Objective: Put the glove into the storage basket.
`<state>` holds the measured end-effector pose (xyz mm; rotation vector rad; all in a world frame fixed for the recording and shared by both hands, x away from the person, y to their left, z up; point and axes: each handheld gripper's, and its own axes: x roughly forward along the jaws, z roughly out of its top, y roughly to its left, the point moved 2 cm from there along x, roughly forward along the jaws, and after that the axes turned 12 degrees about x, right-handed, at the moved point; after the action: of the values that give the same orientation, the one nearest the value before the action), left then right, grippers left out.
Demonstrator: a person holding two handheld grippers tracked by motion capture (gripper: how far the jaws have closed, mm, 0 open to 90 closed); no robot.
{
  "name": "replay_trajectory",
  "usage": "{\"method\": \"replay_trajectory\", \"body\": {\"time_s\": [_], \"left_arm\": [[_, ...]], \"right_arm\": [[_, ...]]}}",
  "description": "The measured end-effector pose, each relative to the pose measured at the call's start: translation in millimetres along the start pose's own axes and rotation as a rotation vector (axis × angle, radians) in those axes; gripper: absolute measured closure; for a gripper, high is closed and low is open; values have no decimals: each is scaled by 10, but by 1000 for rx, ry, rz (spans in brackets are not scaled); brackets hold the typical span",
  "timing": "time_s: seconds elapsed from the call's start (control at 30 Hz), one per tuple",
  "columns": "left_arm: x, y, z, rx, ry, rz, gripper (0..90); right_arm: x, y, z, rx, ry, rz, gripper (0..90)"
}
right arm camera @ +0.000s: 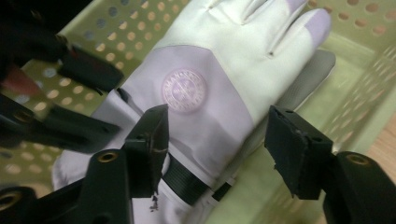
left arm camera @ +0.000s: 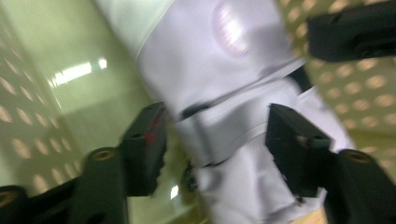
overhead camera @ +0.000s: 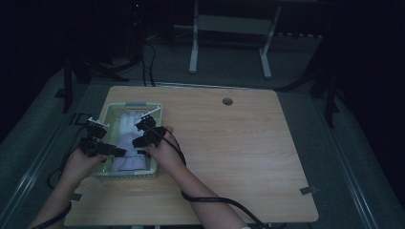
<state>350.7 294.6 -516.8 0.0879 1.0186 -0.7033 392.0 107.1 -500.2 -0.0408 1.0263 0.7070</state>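
Observation:
A white and lavender glove (overhead camera: 129, 143) lies flat in a pale green perforated basket (overhead camera: 136, 104) at the table's left. Its round badge (right arm camera: 183, 90) faces up and its black cuff strap (right arm camera: 184, 183) sits near the jaws. My right gripper (overhead camera: 138, 134) hangs over the glove's wrist. In the right gripper view, that gripper (right arm camera: 217, 135) stands open, its jaws astride the cuff without pressing it. My left gripper (overhead camera: 114, 152) reaches in from the basket's left side. Its own view, which is blurred, shows it (left arm camera: 215, 135) open too, with the glove (left arm camera: 219, 60) between the jaws.
The basket stands on a light wooden table (overhead camera: 229, 143) with a round cable hole (overhead camera: 227, 101) at the back. A white desk frame (overhead camera: 229, 38) stands on the dark floor beyond. Cables trail from both grippers toward the front edge.

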Motion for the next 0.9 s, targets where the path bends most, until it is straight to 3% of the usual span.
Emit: {"method": "replay_trajectory", "body": {"time_s": [0.07,0.13,0.17,0.2,0.23,0.27,0.4,0.43,0.47,0.73,0.9], "left_arm": [[-36,-7,-11,-1,-27,6,380],[-98,-54,-43,9,-95,23,240],[-98,-54,-43,9,-95,23,206],[-110,-102,-55,16,-134,21,160],[-110,-102,-55,16,-134,21,135],[-109,-163,-57,27,-174,41,127],[-90,-246,-43,51,-225,53,18],[-88,-278,-38,65,-235,60,17],[-88,-351,-25,85,-254,104,17],[-34,-591,41,119,-290,169,10],[11,-795,110,165,-322,148,11]], "right_arm": [[-23,-12,3,-12,-7,8,390],[-82,-47,3,-30,-11,27,315],[-82,-47,3,-30,-11,27,315],[-121,-74,-8,-66,-22,43,220],[-137,-87,-12,-82,-32,42,196],[-150,-102,-14,-87,-42,53,183],[-195,-134,-25,-114,-51,71,148],[-218,-148,-27,-110,-60,79,147],[-269,-187,-25,-104,-73,83,148],[-481,-366,-68,-113,-88,99,147],[-588,-479,-144,-149,-102,101,141]]}}
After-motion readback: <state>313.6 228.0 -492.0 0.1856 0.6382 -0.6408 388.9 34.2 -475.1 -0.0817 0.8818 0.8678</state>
